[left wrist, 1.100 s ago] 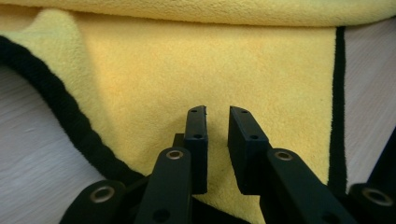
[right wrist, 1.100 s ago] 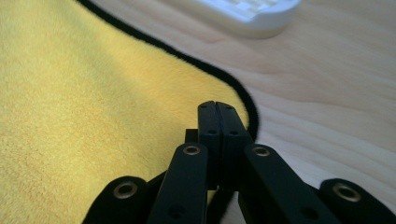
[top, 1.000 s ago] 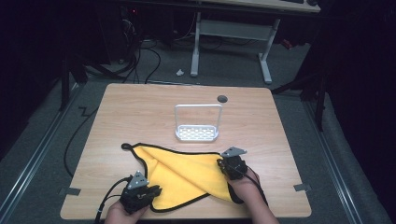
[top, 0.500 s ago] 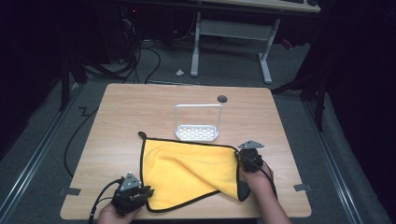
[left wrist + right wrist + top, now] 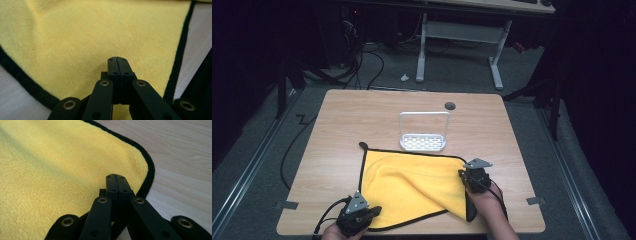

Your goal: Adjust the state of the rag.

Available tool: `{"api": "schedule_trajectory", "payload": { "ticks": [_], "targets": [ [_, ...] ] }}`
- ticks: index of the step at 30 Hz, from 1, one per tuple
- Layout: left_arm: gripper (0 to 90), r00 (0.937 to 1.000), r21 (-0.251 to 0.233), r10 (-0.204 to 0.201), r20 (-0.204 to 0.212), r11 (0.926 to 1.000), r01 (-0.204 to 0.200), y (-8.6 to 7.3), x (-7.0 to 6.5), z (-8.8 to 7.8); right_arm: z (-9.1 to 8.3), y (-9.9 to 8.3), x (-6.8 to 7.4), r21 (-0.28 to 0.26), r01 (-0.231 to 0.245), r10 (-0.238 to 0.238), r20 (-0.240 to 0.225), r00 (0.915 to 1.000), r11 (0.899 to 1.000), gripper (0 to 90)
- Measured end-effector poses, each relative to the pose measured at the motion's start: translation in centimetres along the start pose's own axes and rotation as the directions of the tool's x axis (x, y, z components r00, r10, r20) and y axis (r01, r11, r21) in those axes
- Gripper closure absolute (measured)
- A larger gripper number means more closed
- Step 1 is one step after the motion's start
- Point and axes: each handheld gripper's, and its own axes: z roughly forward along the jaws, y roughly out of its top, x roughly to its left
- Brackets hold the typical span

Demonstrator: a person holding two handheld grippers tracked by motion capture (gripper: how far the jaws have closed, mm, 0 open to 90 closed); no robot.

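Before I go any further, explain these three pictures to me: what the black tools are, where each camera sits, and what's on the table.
A person holds a black two-jaw left gripper and right gripper, one in each hand. The high view looks down from above; each of the other two cameras rides on one gripper, looking along its jaws. On the light wooden table lie a yellow black-edged microfibre cloth and a white perforated rack with a hoop handle. Both grippers' jaws look closed at the cloth; whether they pinch it is unclear.

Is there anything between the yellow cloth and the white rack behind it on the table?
Nothing visible stands between them. The yellow cloth has its far edge right at the foot of the white rack; whether they touch cannot be told.
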Motion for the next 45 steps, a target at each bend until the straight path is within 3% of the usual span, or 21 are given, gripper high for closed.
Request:
{"api": "schedule_trajectory", "payload": {
  "ticks": [3,7,12,16,18,21,24,27,30,32,35,37,40,43,45],
  "targets": [
    [89.8,0.9998,0.012,-0.001,-0.02,0.9999,0.001,-0.3,0.8,-0.7,0.2,0.1,-0.9,0.005,-0.006,0.006,0.029,0.9996,1.0,90.0],
    [89.8,0.9997,0.025,-0.021,-0.01,0.9995,0.021,-0.4,1.4,-1.1,0.5,0.3,-2.4,0.005,-0.028,0.028,0.062,0.9977,1.0,90.0],
    [89.7,0.9958,0.03,-0.038,0.083,0.9989,0.035,-0.6,0.7,-0.9,1.2,0.9,-3.8,0.016,-0.023,0.021,0.114,0.9932,1.0,90.0],
    [85.5,0.9895,0.025,-0.029,0.141,0.9994,0.026,-0.1,-0.1,-0.5,1.3,1.4,-4.3,0.024,-0.045,0.042,0.116,0.9923,0.999,90.0],
    [81.9,0.9917,-0.011,-0.015,0.128,0.9998,0.016,0.3,-0.2,-0.7,0.3,1.5,-3.9,-0.008,-0.036,0.036,0.107,0.9936,0.999,90.0],
    [79.7,0.995,-0.052,-0.041,0.091,0.9976,0.046,1.2,1.0,-0.7,-1.5,0.9,-2.5,-0.04,-0.003,0.007,0.083,0.9965,0.999,90.0],
    [77.7,0.9985,-0.054,-0.054,0.003,0.997,0.055,1.9,2.5,0.0,-2.4,-0.7,-1.1,-0.023,0.011,-0.01,0.048,0.9988,1.0,89.9],
    [78.3,0.9968,-0.033,-0.076,-0.025,0.9966,0.075,2.3,3.5,1.1,-2.5,-2.3,-0.3,0.013,0.018,-0.018,0.033,0.9993,1.0,90.0],
    [82.2,0.9965,-0.04,-0.083,-0.003,0.9958,0.083,2.5,3.6,2.2,-2.6,-3.0,-0.6,-0.001,0.009,-0.009,0.048,0.9988,1.0,90.0],
    [82.3,0.9955,-0.049,-0.092,0.023,0.9945,0.093,2.8,3.2,2.9,-2.6,-3.1,-1.1,0.003,0.022,-0.023,0.092,0.9955,1.0,90.0],
    [82.3,0.9958,-0.039,-0.08,0.045,0.9959,0.082,3.4,2.3,3.6,-2.8,-3.3,-2.4,0.012,-0.004,0.003,0.106,0.9944,1.0,90.0],
    [79.0,0.9972,-0.038,-0.066,0.034,0.997,0.068,3.9,2.3,3.5,-3.1,-3.2,-2.8,0.001,-0.034,0.034,0.09,0.9954,0.999,85.0],
    [73.0,0.9958,-0.07,-0.091,-0.015,0.9935,0.089,5.0,3.9,3.3,-4.5,-2.5,-2.2,-0.069,-0.038,0.041,0.051,0.9978,0.997,74.4],
    [67.1,0.9887,-0.106,-0.119,-0.091,0.9883,0.109,6.2,6.0,3.5,-5.2,-2.0,-0.5,-0.11,0.005,0.0,0.045,0.999,0.994,67.9],
    [63.0,0.9824,-0.105,-0.129,-0.135,0.9878,0.115,7.0,7.1,4.1,-5.4,-1.7,0.4,-0.134,0.015,-0.011,0.033,0.9994,0.991,66.2]
  ]
}}
